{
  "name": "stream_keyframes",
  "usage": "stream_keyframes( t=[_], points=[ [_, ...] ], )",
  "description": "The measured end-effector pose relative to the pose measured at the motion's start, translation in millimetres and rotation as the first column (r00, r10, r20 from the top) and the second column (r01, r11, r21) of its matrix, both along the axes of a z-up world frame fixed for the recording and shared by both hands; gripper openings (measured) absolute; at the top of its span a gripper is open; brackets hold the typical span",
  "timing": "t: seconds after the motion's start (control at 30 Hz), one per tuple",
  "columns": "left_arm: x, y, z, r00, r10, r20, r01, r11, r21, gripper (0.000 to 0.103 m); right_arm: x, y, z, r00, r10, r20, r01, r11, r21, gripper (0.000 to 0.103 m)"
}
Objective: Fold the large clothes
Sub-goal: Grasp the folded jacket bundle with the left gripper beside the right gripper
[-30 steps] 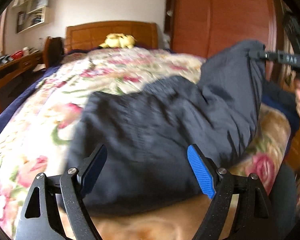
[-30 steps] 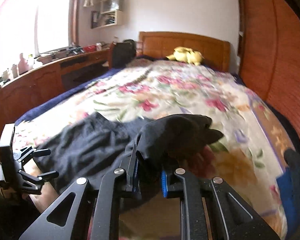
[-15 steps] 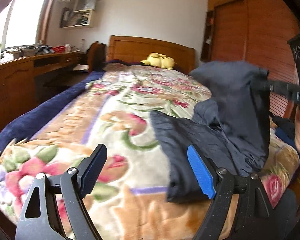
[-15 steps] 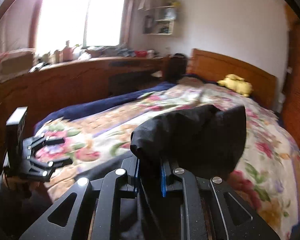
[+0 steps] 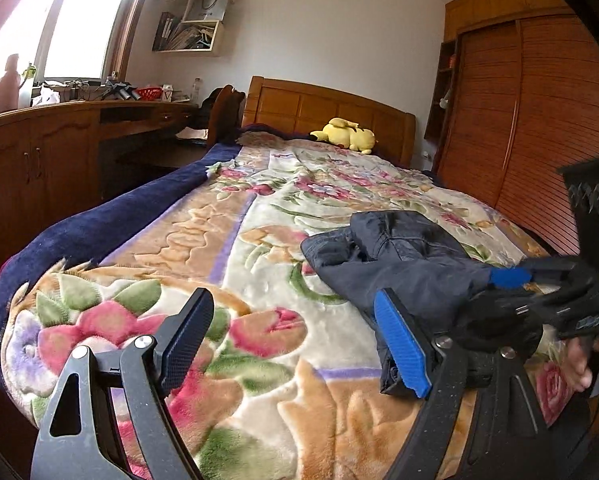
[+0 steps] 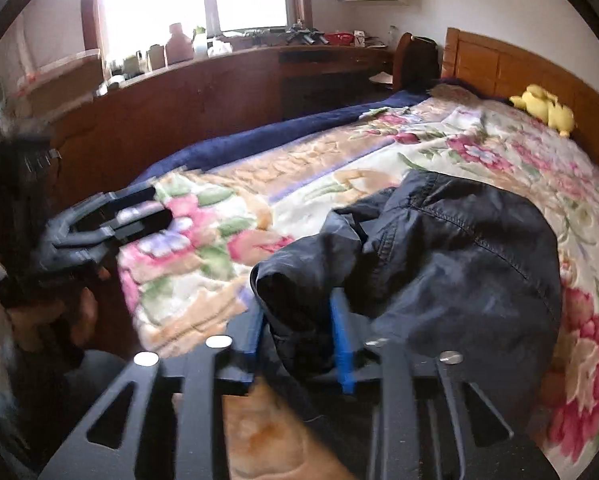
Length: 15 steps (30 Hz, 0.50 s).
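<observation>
A dark navy garment (image 5: 399,256) lies bunched on the floral blanket (image 5: 259,240) near the foot of the bed. My left gripper (image 5: 295,340) is open over the blanket just left of the garment, with nothing between its fingers. It also shows in the right wrist view as the left gripper (image 6: 147,208), beyond the bed's corner. My right gripper (image 6: 299,336) has its jaws opening, and a rolled fold of the garment (image 6: 439,260) sits loosely between the blue pads. In the left wrist view the right gripper (image 5: 503,288) rests at the garment's right end.
A yellow plush toy (image 5: 345,134) lies by the wooden headboard (image 5: 319,104). A long wooden desk (image 5: 59,132) runs along the left wall under the window. A wooden wardrobe (image 5: 531,112) stands on the right. A navy bedcover edge (image 5: 99,224) hangs along the bed's left side.
The right gripper lowered the raised fold of the garment onto the bed and its jaws have spread apart. The left gripper swung left, off the garment, and stayed open.
</observation>
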State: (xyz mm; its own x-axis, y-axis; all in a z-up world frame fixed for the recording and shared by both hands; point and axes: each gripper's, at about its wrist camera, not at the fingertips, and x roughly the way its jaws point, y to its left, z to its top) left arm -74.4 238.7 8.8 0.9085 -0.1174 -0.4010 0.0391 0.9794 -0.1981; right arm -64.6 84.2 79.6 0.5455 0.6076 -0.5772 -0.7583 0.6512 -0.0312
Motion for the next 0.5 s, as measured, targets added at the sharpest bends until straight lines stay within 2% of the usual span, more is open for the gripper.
stream_keyframes(
  t=[0.03, 0.07, 0.17, 0.27, 0.33, 0.37, 0.43, 0.5],
  points=[
    [-1.6, -0.1, 0.5, 1.000, -0.002, 0.003, 0.002, 1.000, 0.000, 0.083, -4.5, -10.8, 5.3, 1.000, -0.001, 0.013, 0.001, 1.000, 0.017, 0.071],
    [-2.6, -0.9, 1.3, 1.000, -0.004, 0.007, 0.004, 1.000, 0.001, 0.084, -7.1, -18.1, 13.1, 1.000, -0.001, 0.027, 0.000, 0.999, 0.038, 0.073],
    [-3.0, -8.2, 5.6, 1.000, -0.013, 0.024, 0.013, 1.000, 0.008, 0.084, -8.1, -38.6, 32.3, 0.996, -0.047, 0.074, 0.040, 0.996, 0.086, 0.075],
    [-4.1, -20.6, 16.4, 0.998, -0.036, 0.055, 0.036, 0.999, 0.003, 0.084, 6.3, -58.2, 38.8, 0.975, -0.157, 0.155, 0.148, 0.987, 0.066, 0.075],
    [-2.8, -31.4, 25.0, 0.995, -0.064, 0.077, 0.064, 0.998, -0.002, 0.084, 19.0, -63.0, 27.2, 0.961, -0.217, 0.169, 0.217, 0.976, 0.022, 0.075],
    [-1.8, -37.5, 28.8, 0.993, -0.077, 0.084, 0.078, 0.997, 0.000, 0.084, 27.2, -65.0, 18.7, 0.962, -0.230, 0.148, 0.232, 0.973, 0.005, 0.075],
    [4.0, -55.8, 35.5, 0.990, -0.108, 0.088, 0.106, 0.994, 0.030, 0.084, 40.6, -59.3, -4.3, 0.974, -0.217, 0.073, 0.219, 0.975, -0.031, 0.075],
    [9.5, -71.6, 36.9, 0.989, -0.121, 0.083, 0.116, 0.991, 0.070, 0.084, 43.4, -50.0, -24.6, 0.978, -0.205, 0.047, 0.208, 0.976, -0.070, 0.075]
  ],
)
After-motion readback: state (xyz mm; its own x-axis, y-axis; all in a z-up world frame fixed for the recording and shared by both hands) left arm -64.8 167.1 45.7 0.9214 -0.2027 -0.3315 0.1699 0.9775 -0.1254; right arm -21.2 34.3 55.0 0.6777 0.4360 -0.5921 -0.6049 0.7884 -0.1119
